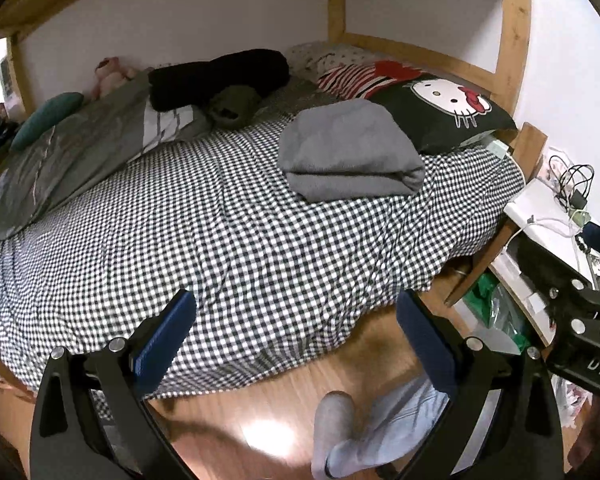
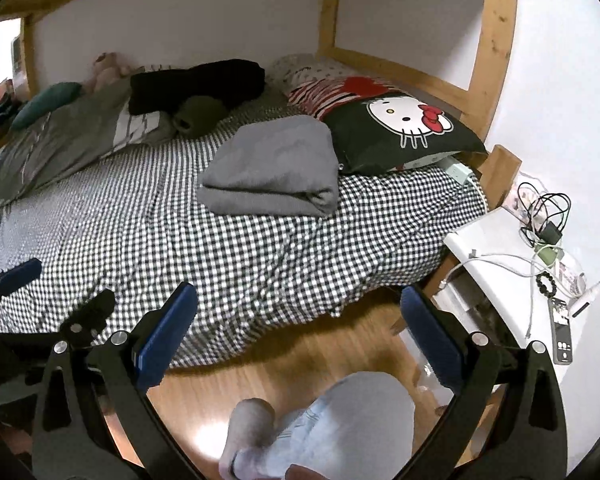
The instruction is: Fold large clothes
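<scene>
A grey garment lies folded in a thick rectangle on the checked bed sheet, next to the Hello Kitty pillow. It also shows in the right wrist view. My left gripper is open and empty, held back over the bed's near edge and the floor. My right gripper is open and empty too, over the bed edge. The right gripper's body shows at the right of the left wrist view. The left gripper shows at the left of the right wrist view.
A rolled black garment, an olive one and a grey duvet lie at the back of the bed. A white side table with cables and a phone stands to the right. The person's leg and sock are on the wooden floor.
</scene>
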The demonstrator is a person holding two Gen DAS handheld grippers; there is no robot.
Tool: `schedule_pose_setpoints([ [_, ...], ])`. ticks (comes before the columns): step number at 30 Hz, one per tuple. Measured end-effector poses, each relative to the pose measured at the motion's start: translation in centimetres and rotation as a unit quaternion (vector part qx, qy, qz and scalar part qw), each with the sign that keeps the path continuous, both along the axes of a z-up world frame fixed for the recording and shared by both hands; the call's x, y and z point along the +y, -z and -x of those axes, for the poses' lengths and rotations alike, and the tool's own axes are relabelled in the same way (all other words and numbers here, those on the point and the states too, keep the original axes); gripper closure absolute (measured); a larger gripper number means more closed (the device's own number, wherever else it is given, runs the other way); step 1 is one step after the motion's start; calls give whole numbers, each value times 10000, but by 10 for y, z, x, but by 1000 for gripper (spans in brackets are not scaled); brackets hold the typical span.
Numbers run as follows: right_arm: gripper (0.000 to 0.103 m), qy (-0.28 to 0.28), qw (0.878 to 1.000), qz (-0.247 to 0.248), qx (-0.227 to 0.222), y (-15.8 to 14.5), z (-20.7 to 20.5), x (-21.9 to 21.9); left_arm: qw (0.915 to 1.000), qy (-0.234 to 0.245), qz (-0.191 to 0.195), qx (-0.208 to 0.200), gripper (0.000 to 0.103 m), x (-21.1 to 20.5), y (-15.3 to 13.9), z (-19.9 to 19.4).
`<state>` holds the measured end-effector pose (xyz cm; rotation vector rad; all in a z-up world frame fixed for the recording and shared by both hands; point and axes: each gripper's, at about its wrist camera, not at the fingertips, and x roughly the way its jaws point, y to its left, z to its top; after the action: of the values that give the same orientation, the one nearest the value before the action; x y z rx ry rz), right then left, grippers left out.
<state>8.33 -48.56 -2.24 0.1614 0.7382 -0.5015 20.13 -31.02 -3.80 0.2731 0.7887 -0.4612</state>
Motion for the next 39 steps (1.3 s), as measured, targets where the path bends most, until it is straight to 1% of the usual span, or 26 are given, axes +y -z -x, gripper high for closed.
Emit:
schedule_pose_setpoints([
  [7,3,-130,9998,-5,140,12,20,-4,9998,-129,-131,28,4,4,8,15],
  [16,3,-385,9992,-77,63,16,37,-8,9996,-130,-254,-55,4,6,6,20],
  [28,3,-453,9988,-104,164,23,34,-6,9996,-61,-287,51,4,4,10,22],
  [39,3,-507,9986,-121,131,23,35,-4,9994,-77,-341,8,4,4,11,24],
])
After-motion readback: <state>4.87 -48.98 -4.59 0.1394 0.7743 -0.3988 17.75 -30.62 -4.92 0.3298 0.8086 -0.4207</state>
